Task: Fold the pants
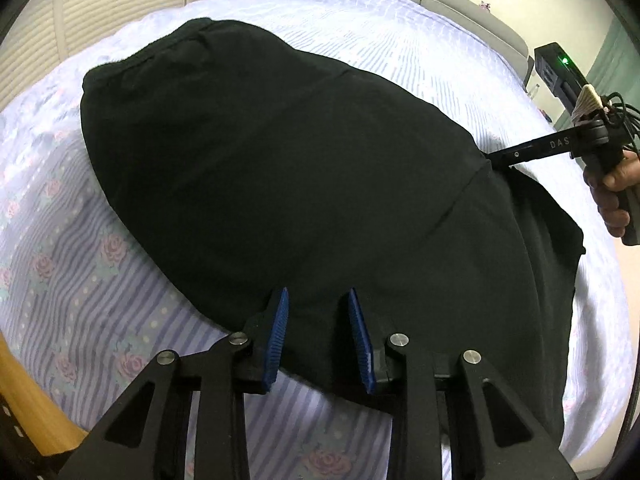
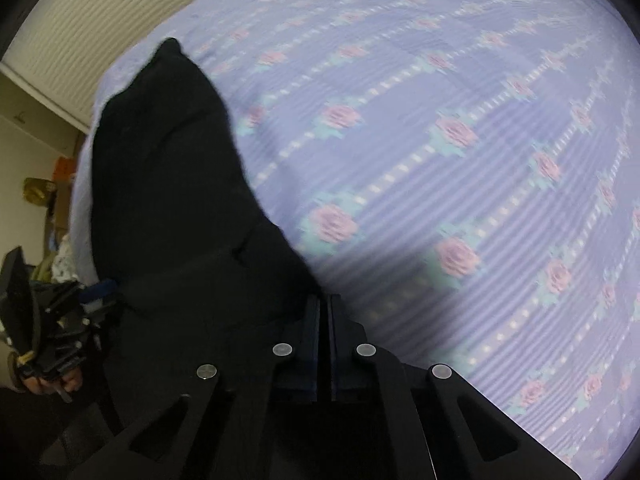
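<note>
pants point(image 1: 280, 168): black, spread on bed point(image 1: 100, 272) | left gripper point(image 1: 318, 320): jaws released over near hem | right gripper point(image 2: 324, 312): jaws clenched on pants edge

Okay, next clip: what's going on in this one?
A person is folding a pair of black fabric pants spread on a bed with a lavender rose-patterned bedsheet, holding a gripper in each hand. The right gripper has its jaws closed, apparently on an edge of the pants, where the cloth looks raised off the sheet. The left gripper hangs over the near edge of the pants with its blue-padded jaws open, gripping nothing. Most of the garment lies flat.
</note>
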